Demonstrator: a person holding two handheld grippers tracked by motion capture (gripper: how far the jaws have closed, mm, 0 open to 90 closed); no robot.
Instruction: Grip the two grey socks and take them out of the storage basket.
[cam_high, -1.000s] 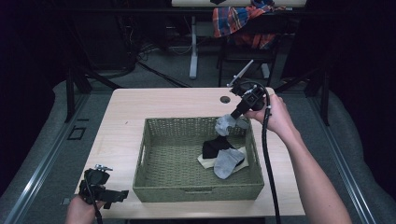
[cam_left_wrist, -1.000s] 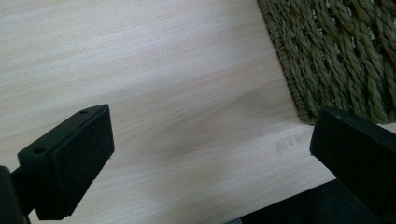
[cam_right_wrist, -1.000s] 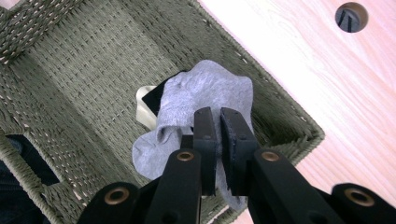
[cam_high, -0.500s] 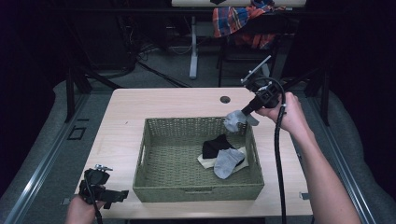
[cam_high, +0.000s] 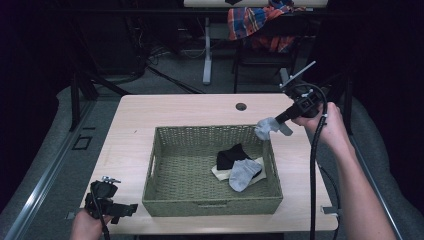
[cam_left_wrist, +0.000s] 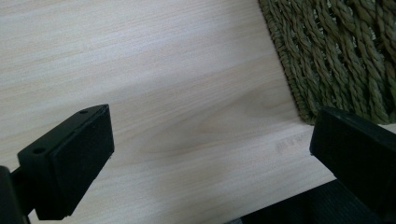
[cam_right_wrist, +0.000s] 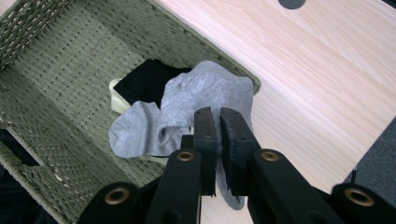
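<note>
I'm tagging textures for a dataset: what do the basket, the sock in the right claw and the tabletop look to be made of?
Basket: olive-green woven fibre, probably seagrass or paper rope, matte; twisted strands show. Grey sock in the right claw: soft knit fabric with a fuzzy, ribbed surface. Table: pale wood or wood-look laminate with visible grain and a smooth, faint sheen.

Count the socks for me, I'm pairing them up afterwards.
4: a grey sock in the right tool over the basket's rim; a black sock, another grey sock and a cream sock inside. More may be hidden underneath.
</note>
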